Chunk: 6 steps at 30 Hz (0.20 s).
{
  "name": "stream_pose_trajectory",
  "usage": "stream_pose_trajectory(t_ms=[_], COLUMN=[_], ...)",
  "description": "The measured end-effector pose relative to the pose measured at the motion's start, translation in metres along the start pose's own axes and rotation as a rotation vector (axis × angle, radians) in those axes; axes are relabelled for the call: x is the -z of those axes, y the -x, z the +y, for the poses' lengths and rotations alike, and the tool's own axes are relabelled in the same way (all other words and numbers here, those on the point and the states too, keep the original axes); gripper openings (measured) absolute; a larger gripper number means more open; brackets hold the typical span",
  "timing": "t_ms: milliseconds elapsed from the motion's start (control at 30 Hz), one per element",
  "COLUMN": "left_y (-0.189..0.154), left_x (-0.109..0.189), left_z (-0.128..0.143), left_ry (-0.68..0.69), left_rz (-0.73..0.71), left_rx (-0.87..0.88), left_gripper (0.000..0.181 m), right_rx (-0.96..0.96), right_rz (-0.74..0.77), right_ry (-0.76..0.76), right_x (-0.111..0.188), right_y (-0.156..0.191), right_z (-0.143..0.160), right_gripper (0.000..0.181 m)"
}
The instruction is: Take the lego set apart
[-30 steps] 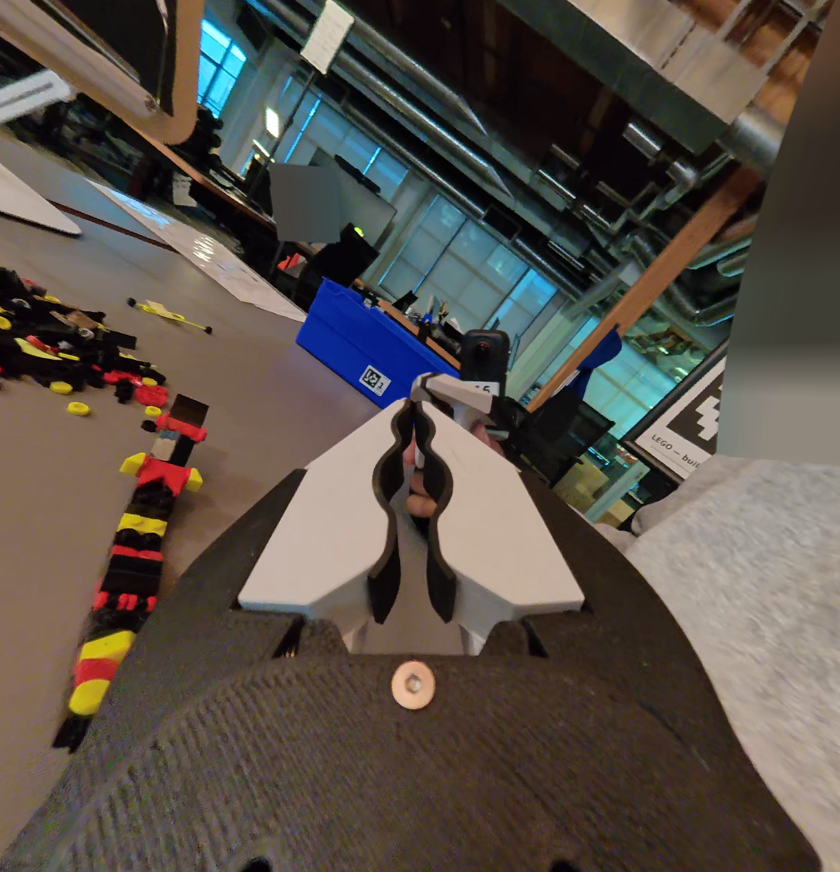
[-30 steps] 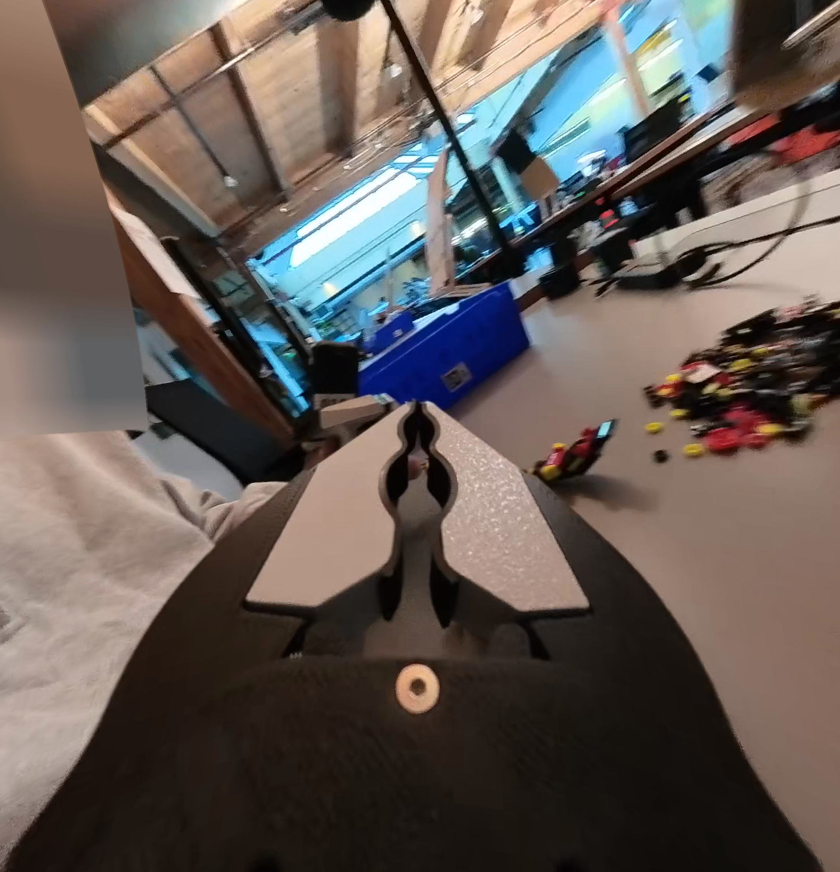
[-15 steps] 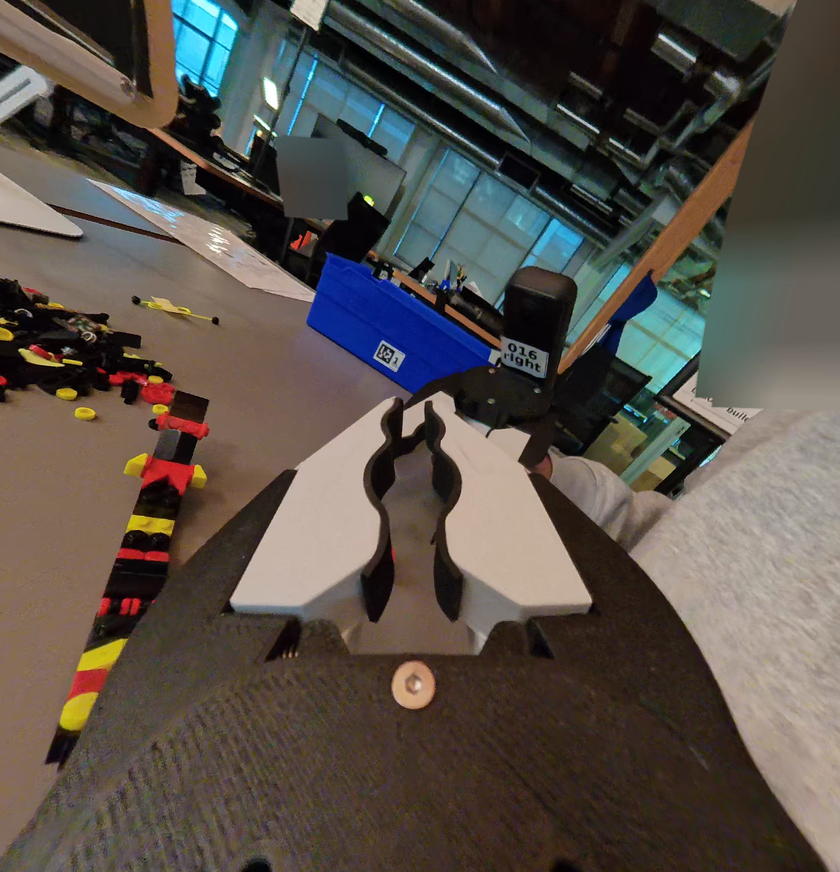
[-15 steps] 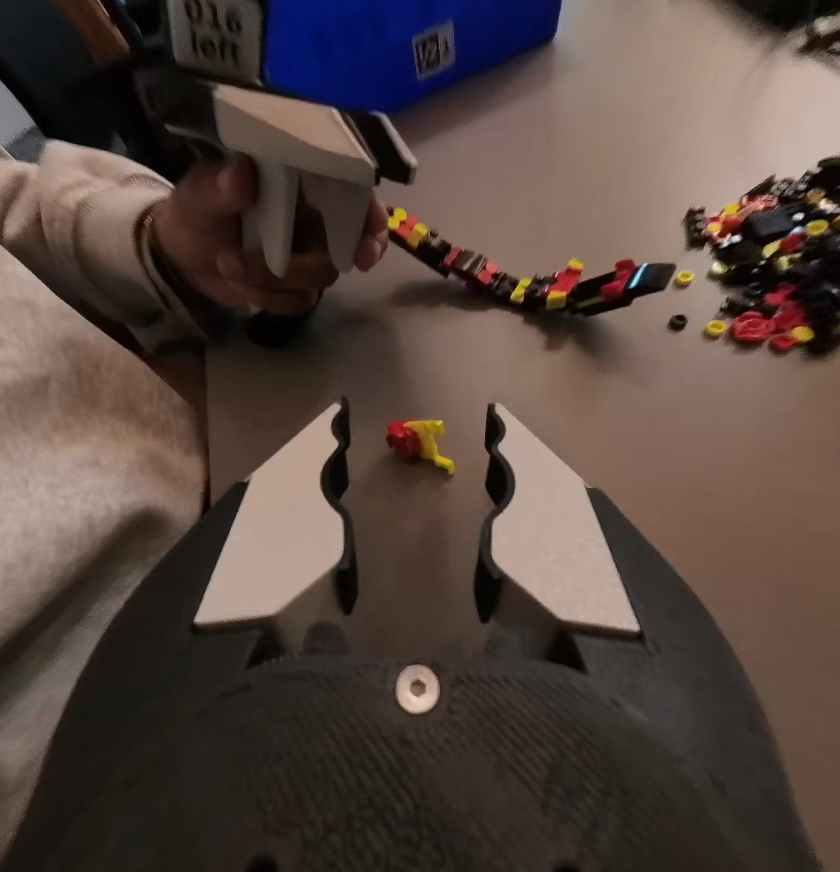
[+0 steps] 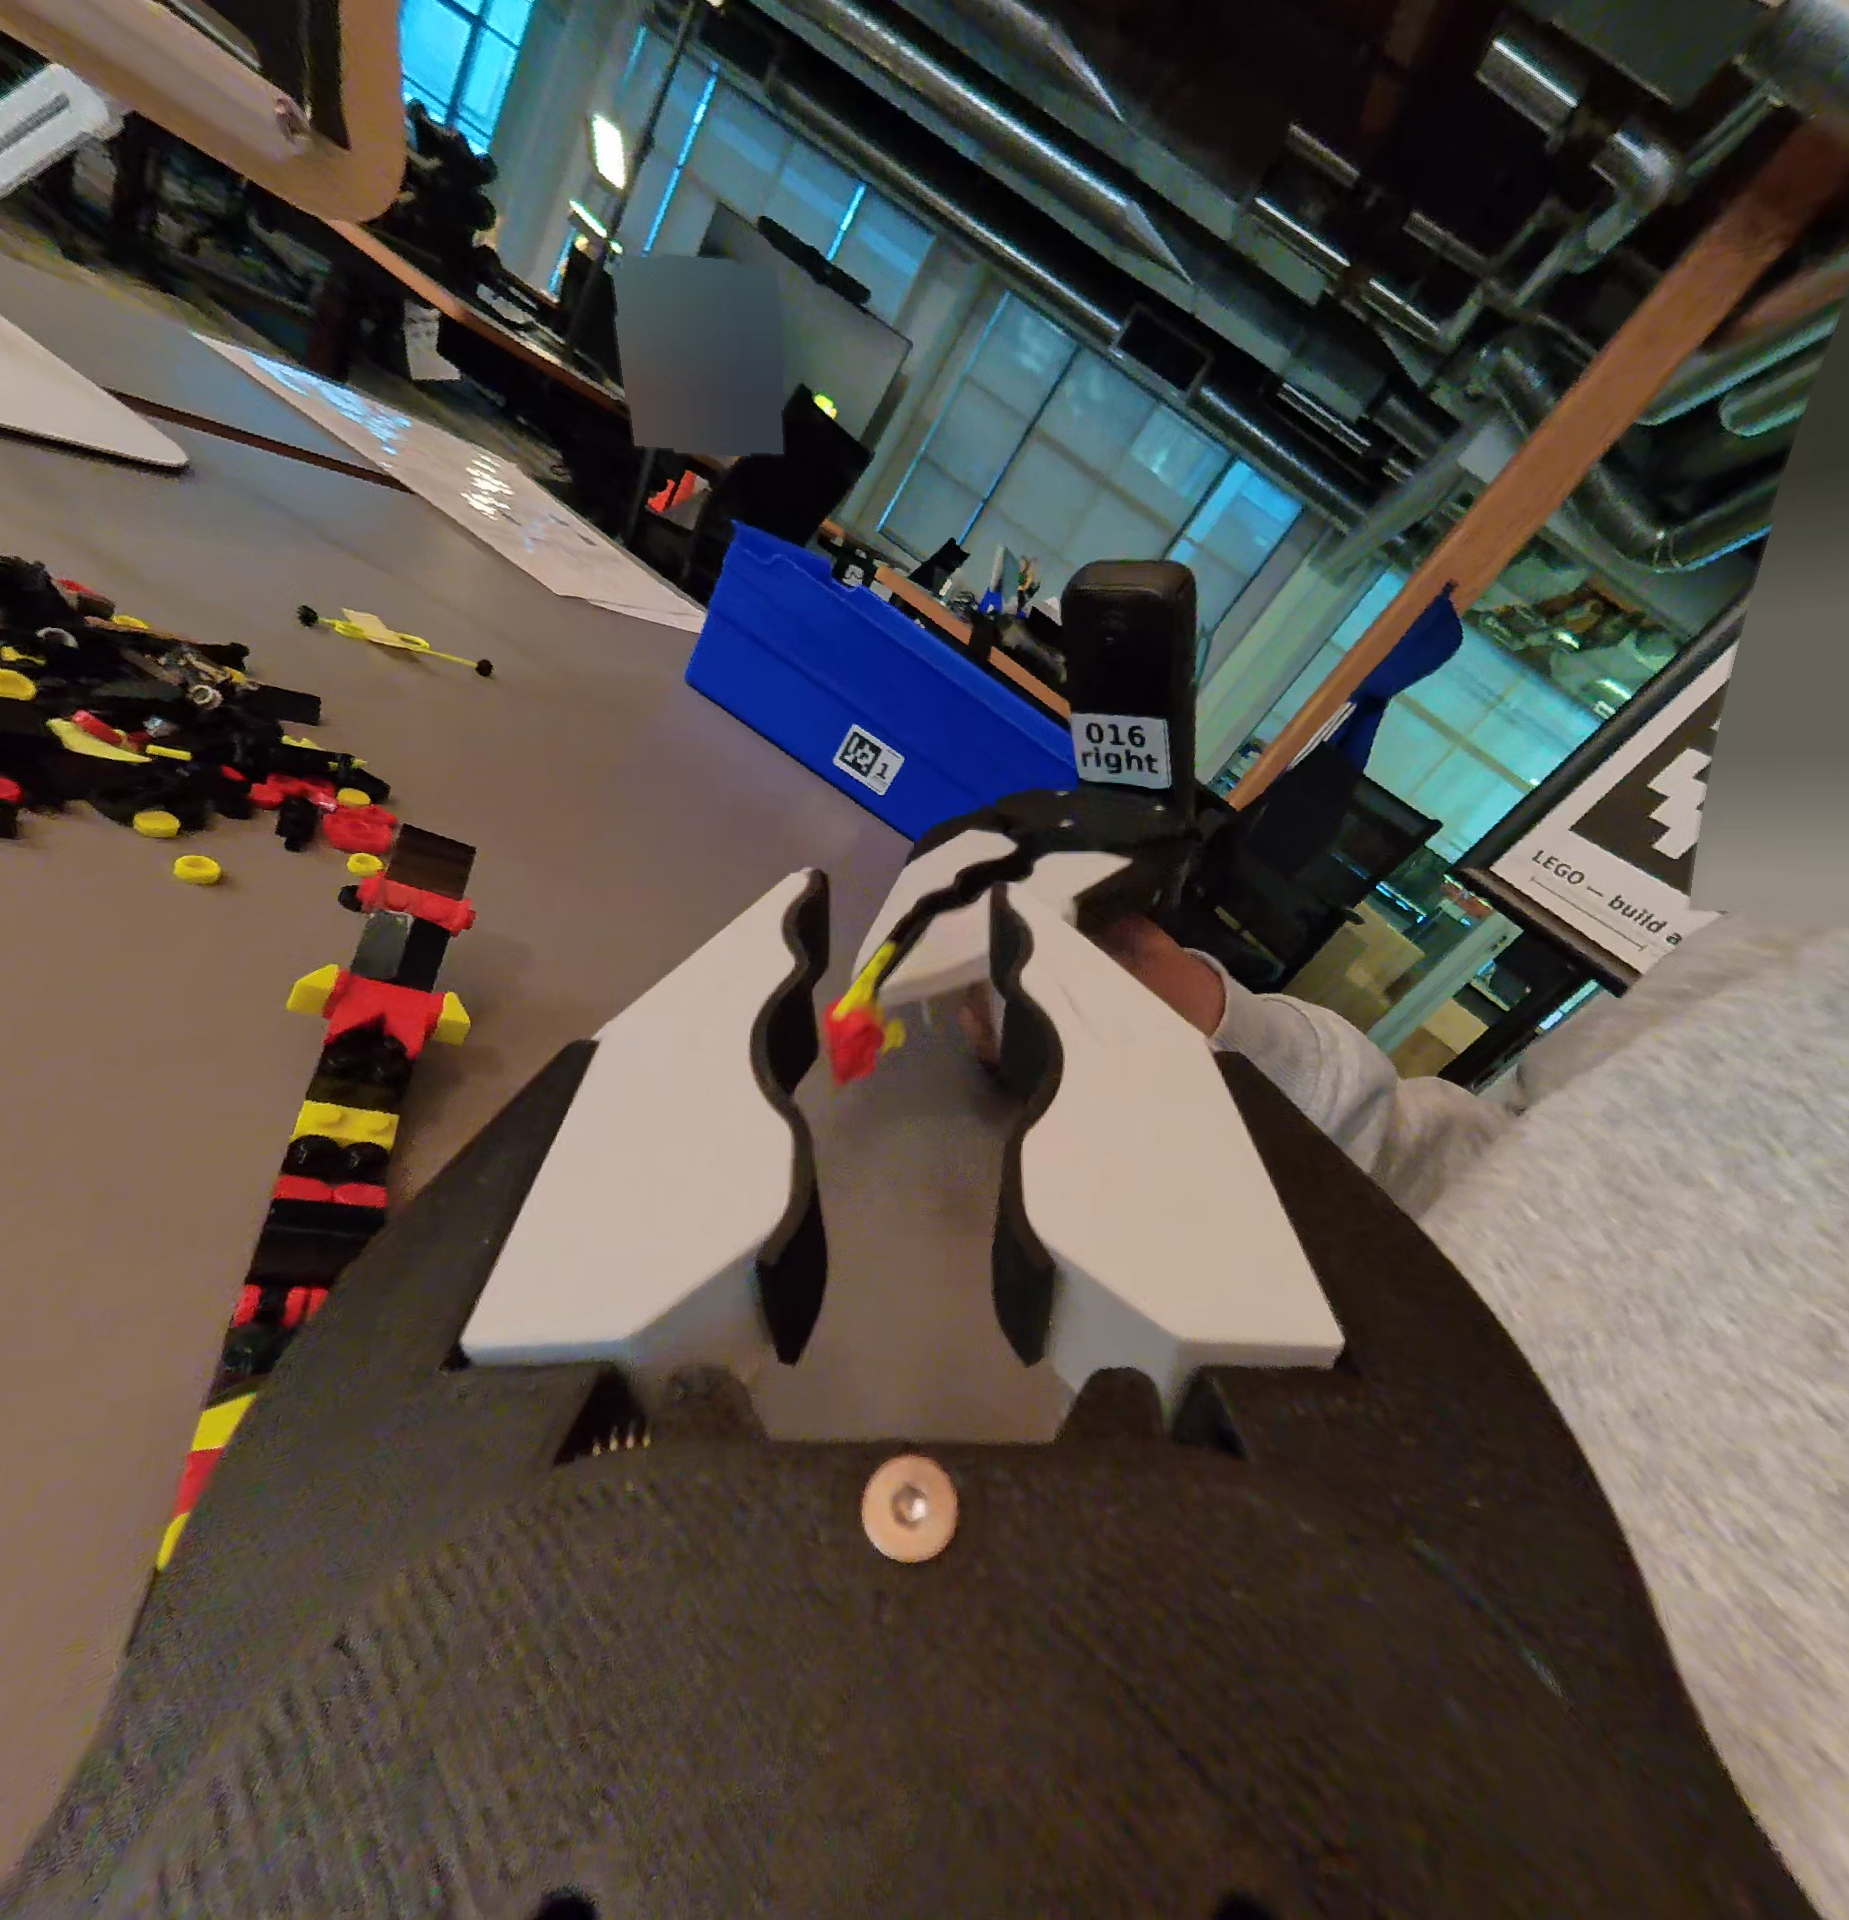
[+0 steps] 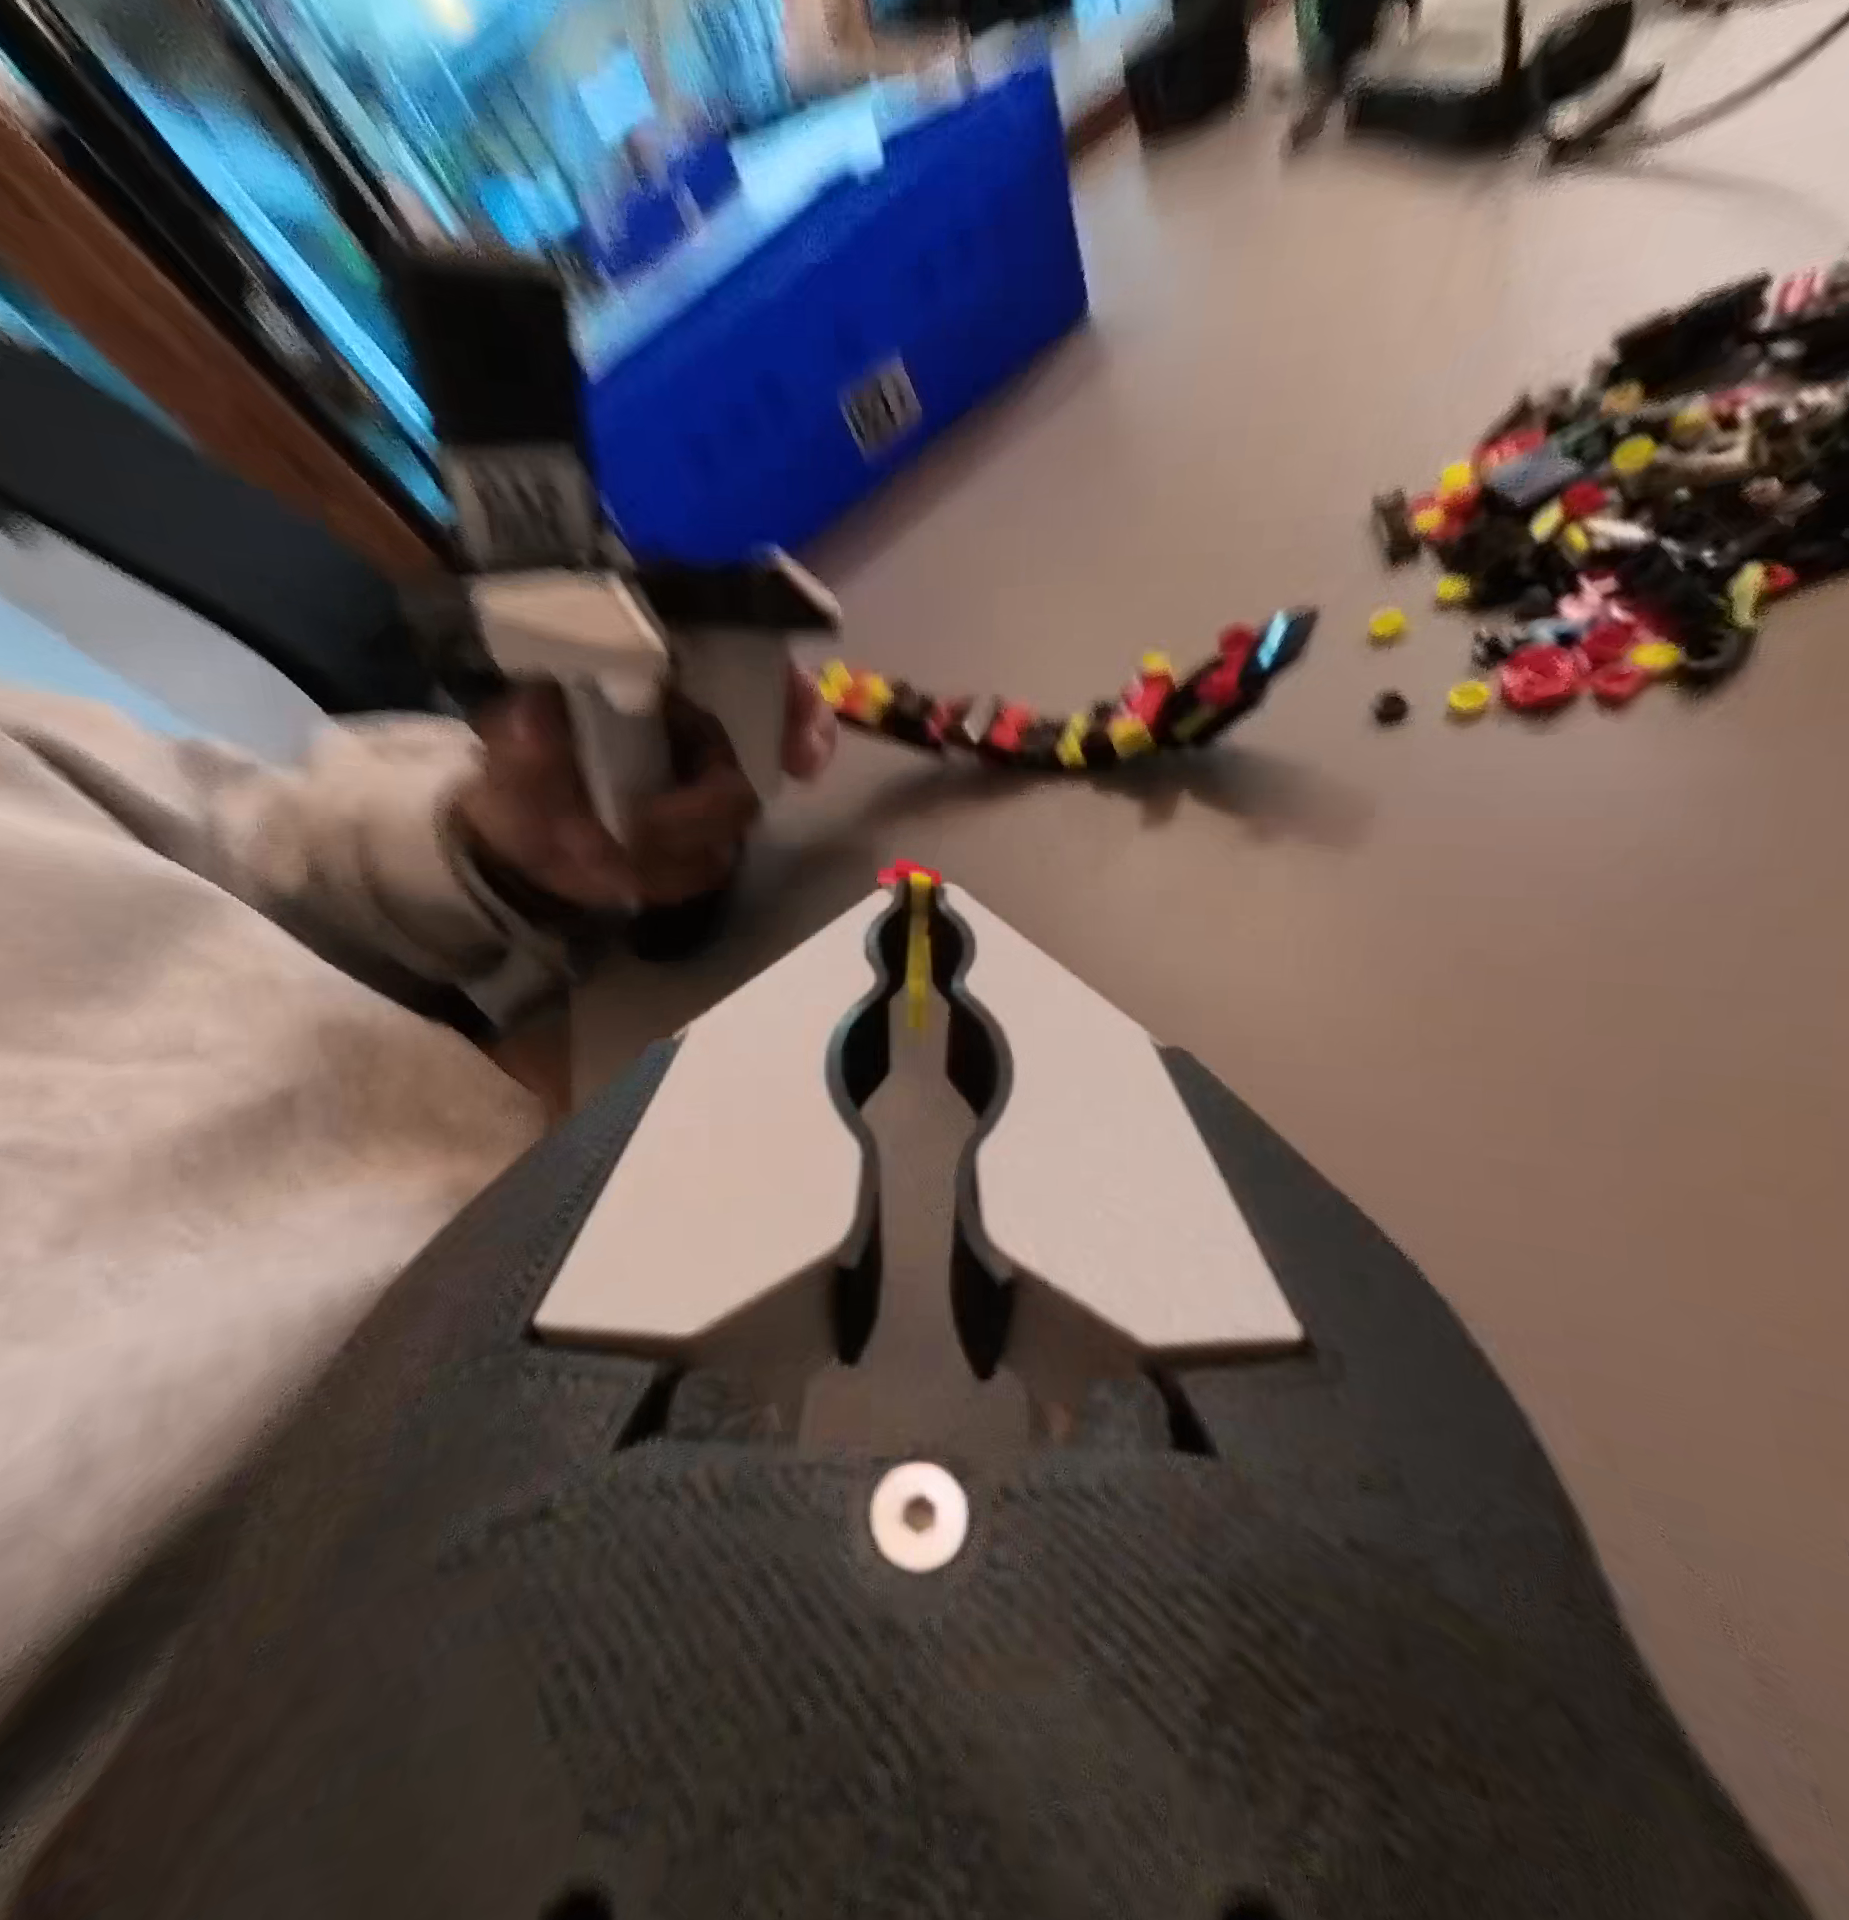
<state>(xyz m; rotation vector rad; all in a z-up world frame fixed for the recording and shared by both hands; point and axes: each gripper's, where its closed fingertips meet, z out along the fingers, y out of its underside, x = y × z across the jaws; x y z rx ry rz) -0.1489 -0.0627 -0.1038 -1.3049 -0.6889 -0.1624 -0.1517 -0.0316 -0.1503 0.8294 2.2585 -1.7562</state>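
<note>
My two wrist cameras sit low over the table [image 5: 608,790], facing each other; both catch the bin [image 5: 847,707] at 12 o'clock.

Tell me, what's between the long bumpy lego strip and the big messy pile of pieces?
Between the strip and the pile, the right wrist view shows bare table with a few loose round pieces, yellow and black.

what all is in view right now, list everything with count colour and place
small lego piece: one, red and yellow, pinched in the right gripper's tips
lego strip: one, black, red and yellow, flat on the table
loose lego pile: many, mostly black, red and yellow, far end of the table
blue bin: one, table's far edge
table: one, grey-brown
left gripper: open, facing the held piece
right gripper: shut on the small lego piece
</note>
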Motion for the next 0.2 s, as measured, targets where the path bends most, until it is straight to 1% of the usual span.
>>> stream_pose_trajectory(t_ms=[33, 100, 133, 167, 200], left_y=[0.000, -0.004, -0.011, -0.020, -0.025], left_x=[-0.001, -0.002, -0.003, -0.003, -0.003], left_z=[0.001, 0.003, 0.005, 0.007, 0.009], left_ry=[0.004, 0.022, 0.031, 0.041, 0.054], left_rz=[0.000, 0.027, 0.074, 0.135, 0.165], left_rx=[0.002, -0.001, -0.003, -0.007, -0.018], left_gripper=[0.033, 0.036, 0.033, 0.032, 0.031], right_rx=[-0.072, -0.249, -0.328, -0.390, -0.440], right_rz=[-0.068, -0.265, -0.378, -0.473, -0.532], right_ry=[-0.097, -0.291, -0.372, -0.433, -0.459], right_x=[0.004, 0.014, 0.021, 0.027, 0.029], right_y=[0.006, 0.023, 0.031, 0.038, 0.042], right_z=[-0.013, -0.038, -0.050, -0.059, -0.063], right_gripper=[0.000, 0.000, 0.000, 0.000, 0.000])
